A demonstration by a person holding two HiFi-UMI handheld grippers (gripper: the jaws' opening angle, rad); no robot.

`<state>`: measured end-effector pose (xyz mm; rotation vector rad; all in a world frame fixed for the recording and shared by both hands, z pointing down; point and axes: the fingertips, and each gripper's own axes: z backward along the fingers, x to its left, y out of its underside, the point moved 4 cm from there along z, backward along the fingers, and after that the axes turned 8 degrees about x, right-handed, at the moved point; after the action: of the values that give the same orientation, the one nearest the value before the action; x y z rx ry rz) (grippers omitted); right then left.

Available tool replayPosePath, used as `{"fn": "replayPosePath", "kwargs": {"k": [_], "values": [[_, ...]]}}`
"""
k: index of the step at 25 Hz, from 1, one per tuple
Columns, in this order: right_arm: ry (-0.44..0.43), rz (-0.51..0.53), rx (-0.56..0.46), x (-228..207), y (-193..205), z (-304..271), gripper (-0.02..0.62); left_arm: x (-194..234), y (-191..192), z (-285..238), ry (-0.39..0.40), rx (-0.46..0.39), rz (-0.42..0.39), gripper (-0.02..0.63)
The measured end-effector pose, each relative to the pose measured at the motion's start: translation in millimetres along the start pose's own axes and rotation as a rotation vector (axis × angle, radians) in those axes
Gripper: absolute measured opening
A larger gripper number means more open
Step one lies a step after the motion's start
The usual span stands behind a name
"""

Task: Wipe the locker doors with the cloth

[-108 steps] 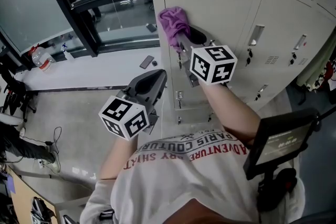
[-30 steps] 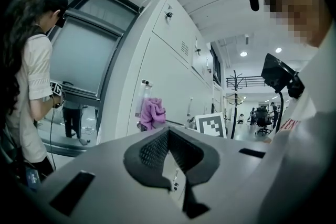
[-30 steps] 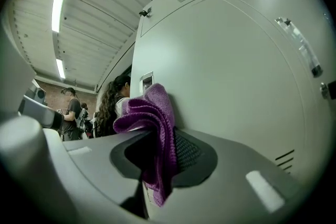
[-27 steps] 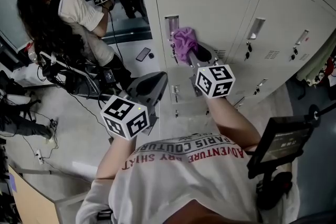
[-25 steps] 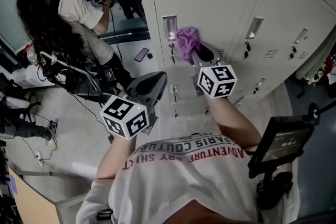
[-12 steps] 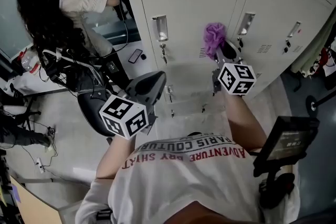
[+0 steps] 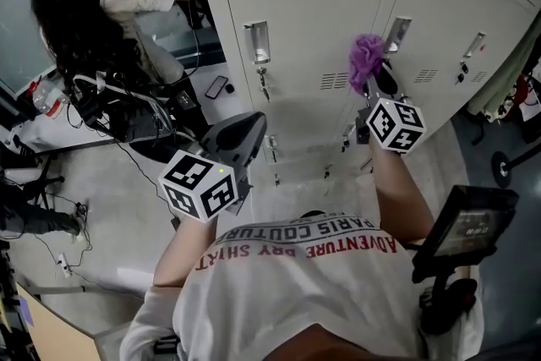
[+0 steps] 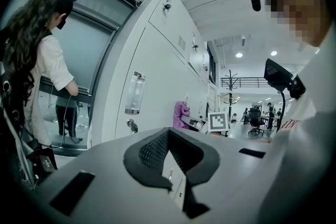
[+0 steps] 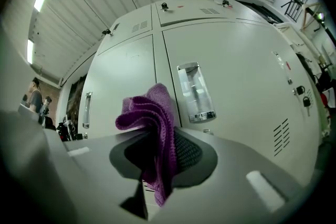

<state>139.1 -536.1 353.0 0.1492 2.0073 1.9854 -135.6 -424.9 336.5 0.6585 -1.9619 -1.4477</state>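
The right tool has its jaws closed on the purple cloth. The cloth is pinched by its lower part, so that a loose bunch stands out past the tips. We think it is held this way so that the soft bunch, and not the hard jaws, meets the metal. Just ahead of this tool are the locker doors, and the cloth is in front of the seam between two of them, about at the height of the handles. Whether it really presses on the surface, we cannot tell from any view. The clear handle is just to the right of the cloth, with vent slots further right and lower, and a second handle is on the door to the left. These parts stick out from the flat metal, and in our judgement the cloth can catch on them, so the wiping has to go around them. The left tool is held lower and further back, apart from the doors, with only a narrow gap between its jaws and nothing in it. It seems to be idle, as one tool is enough for wiping. Well to the left of it another person stands beside the lockers, near enough to be in the way if we go to the leftmost door. Behind the right tool and to its right, a small screen on a stand is close to us and limits how far we can step back on that side.
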Motion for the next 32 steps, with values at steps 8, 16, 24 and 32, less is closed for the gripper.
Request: {"fn": "replayPosePath", "kwargs": {"k": [8,16,24,32], "values": [[-0.226,-0.032,-0.035,78,-6,7,0.071,5,1,13,-0.021,-0.017,0.01,0.0],[-0.549,0.009,0.028,203,20,-1,0.071,16,5,23,-0.051,-0.026,0.03,0.0],[-0.576,0.077,0.152,239,78,-28,0.071,30,11,35,-0.093,-0.026,0.051,0.0],[-0.465,0.116,0.225,234,111,-59,0.071,34,18,37,-0.107,-0.015,0.062,0.0]]}}
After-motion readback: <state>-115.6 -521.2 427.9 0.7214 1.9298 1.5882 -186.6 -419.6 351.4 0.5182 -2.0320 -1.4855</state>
